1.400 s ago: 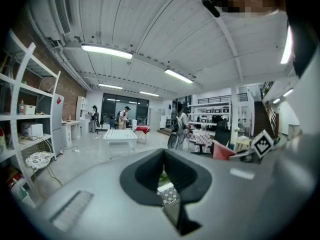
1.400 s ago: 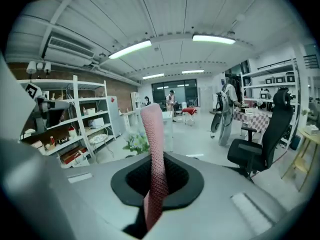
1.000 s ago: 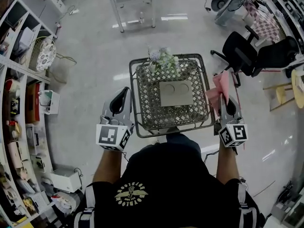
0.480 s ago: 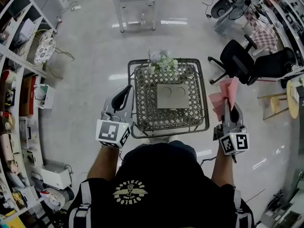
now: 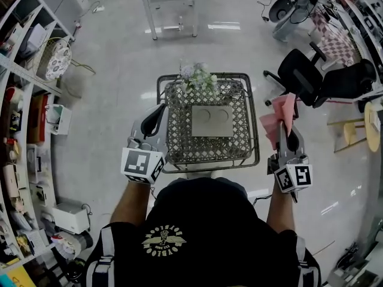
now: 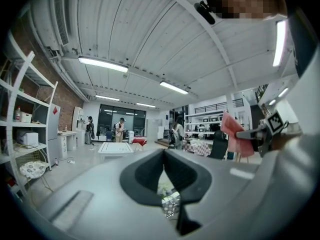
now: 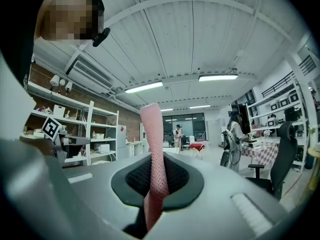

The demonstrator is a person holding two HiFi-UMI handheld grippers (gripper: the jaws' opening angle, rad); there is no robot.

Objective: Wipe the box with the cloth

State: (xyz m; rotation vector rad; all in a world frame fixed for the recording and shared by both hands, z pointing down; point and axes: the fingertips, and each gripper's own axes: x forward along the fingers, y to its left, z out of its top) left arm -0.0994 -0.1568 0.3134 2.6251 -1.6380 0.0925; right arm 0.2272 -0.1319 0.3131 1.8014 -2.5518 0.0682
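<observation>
Box (image 5: pixel 212 121) unwiped. Left gripper (image 5: pixel 160 110) at its 9 o'clock, jaws together, empty. Box lay centred on wicker table (image 5: pixel 179 142), flowers (image 5: pixel 196 76) at 12. Right gripper (image 5: pixel 291 137) at 3 o'clock, clamped on pink cloth (image 5: pixel 280 115), had drifted slightly off table edge; cloth no nearer box, wiping not begun.

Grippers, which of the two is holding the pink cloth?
The right gripper: its jaws clamp the pink cloth, while the left gripper is shut on nothing.
</observation>
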